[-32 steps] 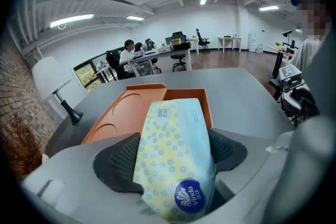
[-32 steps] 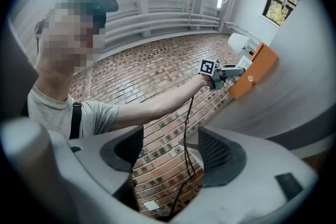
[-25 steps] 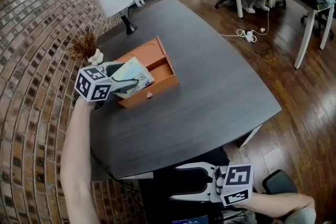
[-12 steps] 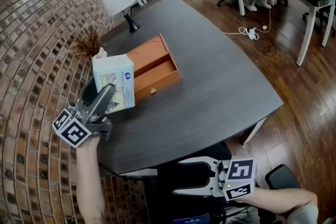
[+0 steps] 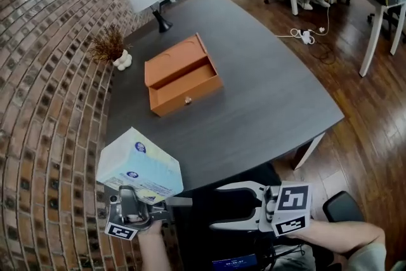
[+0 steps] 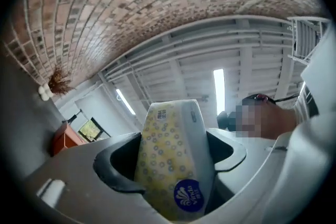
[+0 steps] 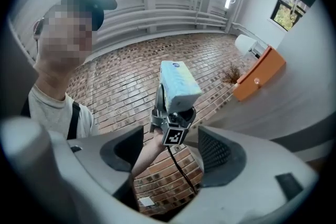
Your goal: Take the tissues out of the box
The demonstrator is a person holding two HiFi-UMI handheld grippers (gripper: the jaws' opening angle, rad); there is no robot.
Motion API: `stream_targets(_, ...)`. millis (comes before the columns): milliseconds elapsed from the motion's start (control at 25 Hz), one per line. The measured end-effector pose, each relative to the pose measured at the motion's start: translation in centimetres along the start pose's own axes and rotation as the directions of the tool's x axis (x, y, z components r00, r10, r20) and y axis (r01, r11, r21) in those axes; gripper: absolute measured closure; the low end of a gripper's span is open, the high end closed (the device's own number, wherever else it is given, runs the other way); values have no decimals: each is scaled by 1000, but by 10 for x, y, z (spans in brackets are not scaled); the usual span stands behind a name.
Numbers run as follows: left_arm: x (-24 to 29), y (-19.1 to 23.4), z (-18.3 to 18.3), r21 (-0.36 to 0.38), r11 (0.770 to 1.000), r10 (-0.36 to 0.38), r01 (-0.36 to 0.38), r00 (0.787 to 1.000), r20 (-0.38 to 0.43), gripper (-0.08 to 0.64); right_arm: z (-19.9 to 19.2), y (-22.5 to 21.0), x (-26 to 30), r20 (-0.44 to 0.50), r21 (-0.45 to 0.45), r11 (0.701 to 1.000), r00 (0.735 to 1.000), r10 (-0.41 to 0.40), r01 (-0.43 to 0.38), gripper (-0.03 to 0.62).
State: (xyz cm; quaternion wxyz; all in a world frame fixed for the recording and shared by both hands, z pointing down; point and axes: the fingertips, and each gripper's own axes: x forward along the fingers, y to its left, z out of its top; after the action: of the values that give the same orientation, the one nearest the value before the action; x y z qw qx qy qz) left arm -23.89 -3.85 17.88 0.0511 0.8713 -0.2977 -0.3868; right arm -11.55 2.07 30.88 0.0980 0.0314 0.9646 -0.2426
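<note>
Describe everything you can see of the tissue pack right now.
The tissue pack is a soft, plastic-wrapped block: pale blue faces with round dark-blue logos, one yellow face patterned with small rings. The left gripper clamps its lower end, holding it up in the air, tilted, clear of the table. Nothing else touches it.

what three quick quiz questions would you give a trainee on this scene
1. True or false: the pale blue-and-yellow tissue pack lies in the orange wooden drawer box.
2. Which claw holds the pack? A: left claw. B: right claw. C: neither.
3. Fill in: the right claw's jaws stand ____, with nothing between them.

Key: 1 false, it is held up near the table's edge; 2 A; 3 apart.
</note>
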Motion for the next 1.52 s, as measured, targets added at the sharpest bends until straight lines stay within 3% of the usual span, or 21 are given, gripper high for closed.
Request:
stream_targets(280,-47,-19,-5,-23,999,27,-25,996,90,186,-1,9,2,-10,-41,999,1000,24,-25,267)
stream_targets(520,-75,-20,-28,-102,994,54,-47,996,69,187,-6,11,-1,-20,-60,998,1000,24,-25,267)
stream_targets(720,-81,-22,-26,-91,995,40,-35,997,60,187,-7,12,0,-30,-81,997,999,18,-20,267)
stream_targets(960,-82,-12,-20,-133,991,39,-31,998,56,187,-11,10,7,-17,-98,995,1000,12,-13,267)
stream_targets(1520,-81,-22,-28,-158,987,40,-22,993,111,187,-13,13,-5,-61,-94,995,998,11,-17,267)
